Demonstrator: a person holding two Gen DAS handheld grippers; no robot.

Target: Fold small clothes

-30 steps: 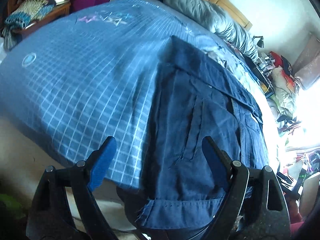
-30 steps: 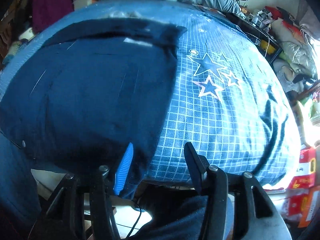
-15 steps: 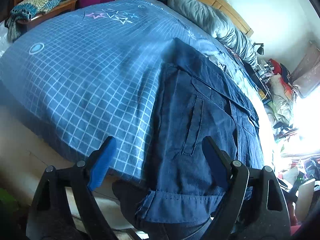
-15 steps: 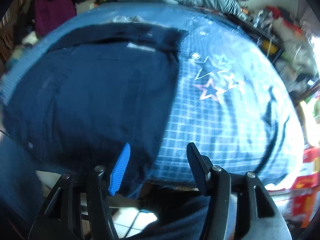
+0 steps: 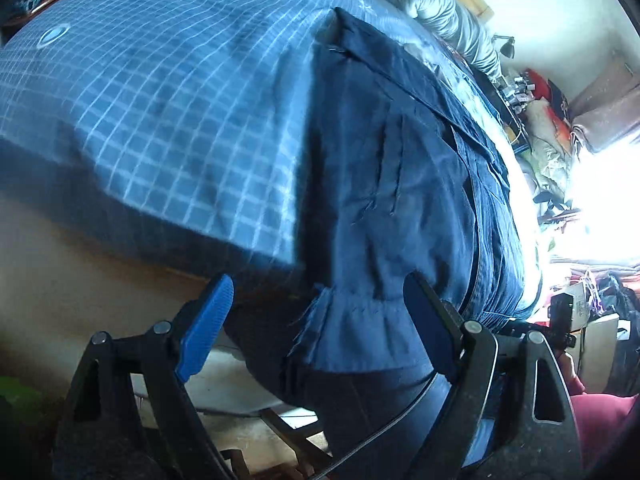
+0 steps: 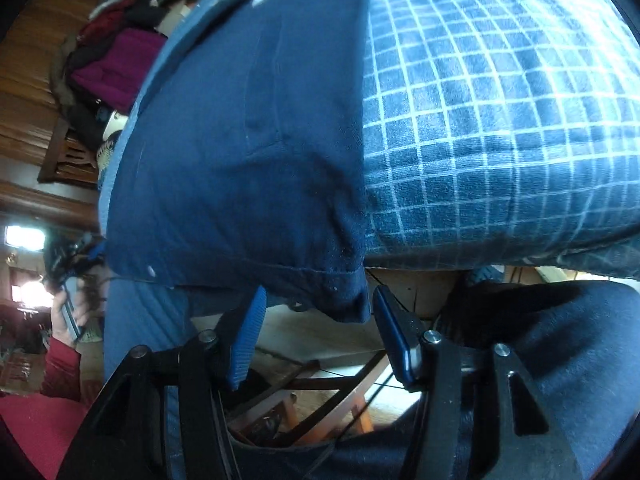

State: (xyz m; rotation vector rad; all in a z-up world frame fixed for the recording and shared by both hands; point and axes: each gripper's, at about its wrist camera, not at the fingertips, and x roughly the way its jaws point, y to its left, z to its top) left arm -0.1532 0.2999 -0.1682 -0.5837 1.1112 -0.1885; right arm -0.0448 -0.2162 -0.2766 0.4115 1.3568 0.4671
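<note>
A dark navy pair of shorts [image 5: 400,168] lies flat on the blue checked bedspread [image 5: 160,100], with its hem hanging over the near bed edge. My left gripper [image 5: 316,312] is open, its jaws on either side of the hanging left hem, not closed on it. In the right wrist view the shorts [image 6: 248,152] fill the left half. My right gripper [image 6: 318,312] is open, with the hanging right hem corner [image 6: 352,300] between its jaws.
The bedspread [image 6: 500,120] with star prints stretches to the right. A grey pillow [image 5: 448,4] lies at the bed head. Piled clothes [image 6: 116,68] sit on wooden furniture at left. Clutter [image 5: 560,128] lines the far side. Wooden frame parts [image 6: 320,400] show below the bed edge.
Both grippers have dropped lower and moved in close to the bed edge. The hanging hem now sits between the jaws of each. The right view has tilted leftward.
</note>
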